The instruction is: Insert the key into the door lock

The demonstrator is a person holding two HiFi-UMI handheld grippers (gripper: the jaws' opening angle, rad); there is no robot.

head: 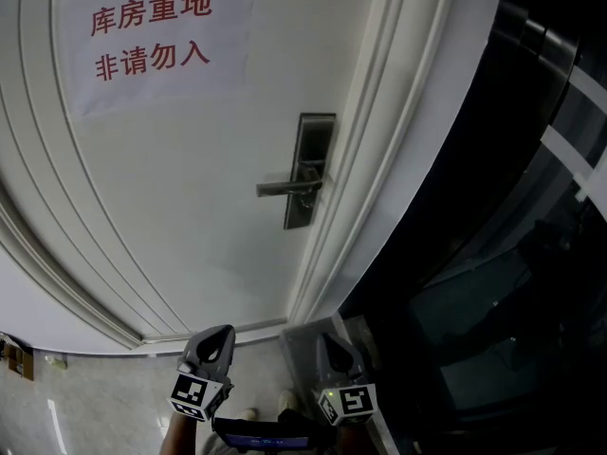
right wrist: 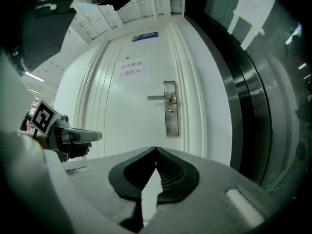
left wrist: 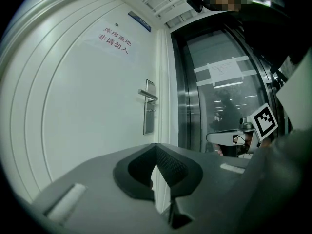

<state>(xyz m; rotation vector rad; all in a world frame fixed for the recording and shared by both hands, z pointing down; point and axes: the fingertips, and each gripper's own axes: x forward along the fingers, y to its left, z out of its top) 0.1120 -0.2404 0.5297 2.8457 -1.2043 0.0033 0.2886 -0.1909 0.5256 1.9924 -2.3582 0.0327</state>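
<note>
Low at six o'clock, left gripper and right gripper both have jaws pressed together. Toward twelve, the door lock plate with its lever handle sits on the white door; a red-lettered notice is at eleven and a dark glass partition at three.

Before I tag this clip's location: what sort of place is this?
Likely an indoor corridor outside a storeroom: a white door with a red-lettered notice, a lever handle, and a glass wall beside it.
</note>
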